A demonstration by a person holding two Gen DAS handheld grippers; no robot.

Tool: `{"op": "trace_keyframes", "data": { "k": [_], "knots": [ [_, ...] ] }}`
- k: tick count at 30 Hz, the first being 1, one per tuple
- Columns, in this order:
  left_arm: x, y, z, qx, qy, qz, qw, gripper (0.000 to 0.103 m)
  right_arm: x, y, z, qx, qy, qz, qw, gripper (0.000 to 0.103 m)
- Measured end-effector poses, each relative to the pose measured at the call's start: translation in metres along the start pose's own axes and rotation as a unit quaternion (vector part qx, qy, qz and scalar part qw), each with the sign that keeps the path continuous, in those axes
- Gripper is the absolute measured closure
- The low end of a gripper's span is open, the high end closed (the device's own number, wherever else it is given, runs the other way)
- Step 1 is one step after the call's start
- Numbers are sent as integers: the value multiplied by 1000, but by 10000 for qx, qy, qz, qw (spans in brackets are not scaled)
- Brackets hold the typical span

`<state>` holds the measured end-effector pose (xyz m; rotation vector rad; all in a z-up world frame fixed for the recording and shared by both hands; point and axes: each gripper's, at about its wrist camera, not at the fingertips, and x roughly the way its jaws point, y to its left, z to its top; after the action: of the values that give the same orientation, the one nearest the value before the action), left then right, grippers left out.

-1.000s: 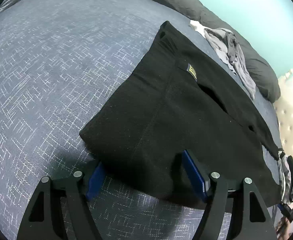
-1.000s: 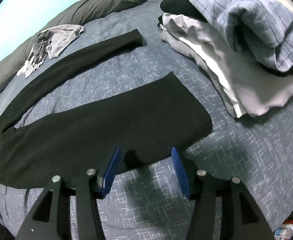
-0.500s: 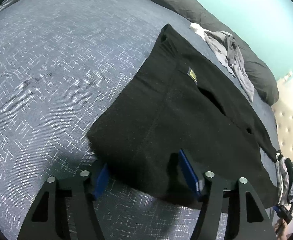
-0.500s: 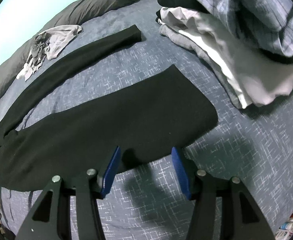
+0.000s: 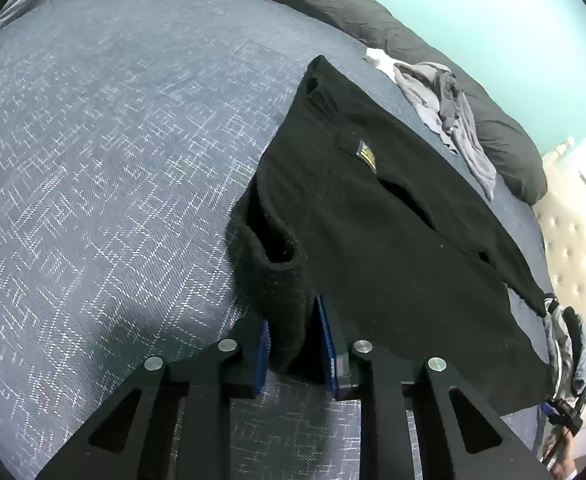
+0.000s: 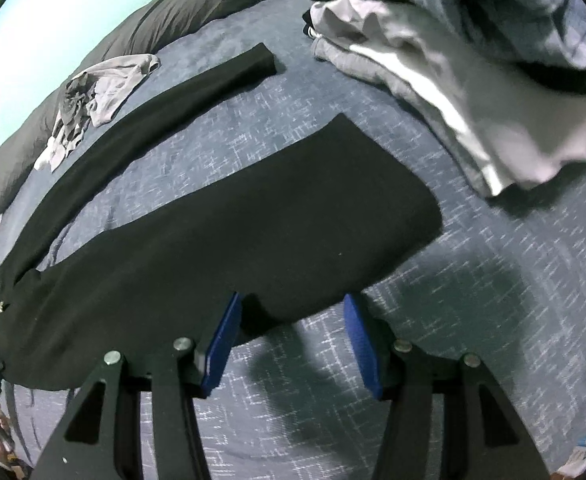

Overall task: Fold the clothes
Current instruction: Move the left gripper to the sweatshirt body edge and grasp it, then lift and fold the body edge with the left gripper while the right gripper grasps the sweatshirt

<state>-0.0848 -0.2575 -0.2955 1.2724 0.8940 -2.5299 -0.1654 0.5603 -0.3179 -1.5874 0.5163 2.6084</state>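
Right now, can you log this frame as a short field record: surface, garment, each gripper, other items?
surface: blue patterned bedspread
garment: black trousers, spread flat, legs apart
left gripper: shut on the trousers' waist edge, fabric bunched between the pads
right gripper: open, straddling the near leg's hem edge
other items: grey garment by the dark pillow; clothes pile beside the leg ends
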Motion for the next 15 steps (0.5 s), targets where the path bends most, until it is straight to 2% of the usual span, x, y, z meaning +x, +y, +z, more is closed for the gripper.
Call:
{"op": "trace_keyframes", "data": {
  "k": [6,11,12,14,15],
  "knots": [
    [-2,-3,2,28,-18,-9,10000,85,5,-3,1,276,12,89,9996,49],
    [-5,-11,7,135,-73,-34,9999,86,6,3,3,242,-107,125,9996,51],
    [-6,-12,8,142,-86,-47,9999,86,5,5,4,212,-126,111,9996,55],
    [-8,-15,10,186,-113,-60,9997,86,5,8,6,151,-164,82,9997,83],
    [-9,-17,11,218,-120,-61,9997,86,4,9,6,121,-184,67,9997,87]
  ]
}}
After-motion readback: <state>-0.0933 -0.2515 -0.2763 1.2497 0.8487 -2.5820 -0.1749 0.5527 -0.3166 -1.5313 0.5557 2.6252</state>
